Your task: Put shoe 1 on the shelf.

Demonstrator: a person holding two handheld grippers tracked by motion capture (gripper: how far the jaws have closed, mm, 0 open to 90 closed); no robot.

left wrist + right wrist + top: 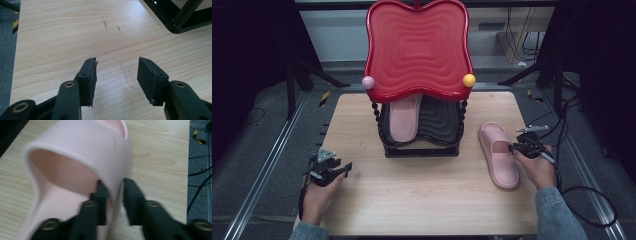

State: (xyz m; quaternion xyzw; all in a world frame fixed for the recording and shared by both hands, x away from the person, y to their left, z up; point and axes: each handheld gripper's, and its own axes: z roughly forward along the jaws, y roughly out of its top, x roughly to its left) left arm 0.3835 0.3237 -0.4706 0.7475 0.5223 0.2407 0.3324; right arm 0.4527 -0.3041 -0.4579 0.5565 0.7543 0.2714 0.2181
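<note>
the right gripper [113, 195] has its jaws clamped on the side wall of the pink slipper [75, 167], one jaw inside under the strap, the other outside. in the high view the same slipper [498, 155] lies on the table [422, 200] to the right of the rack [419, 137], whose lower shelf already carries its twin [405, 119] on the left half, the right half bare. the likely step is to carry this one onto that bare half. to do it well, i'd check that the bite sits deep enough on the soft wall, lift before travelling so the sole clears the rack's front bar, come in low under the red tray [418, 47], and set it parallel to the twin. the left gripper [116, 75] hangs over bare table with jaws apart, nothing between them. no brand, label or writing can be read anywhere.
</note>
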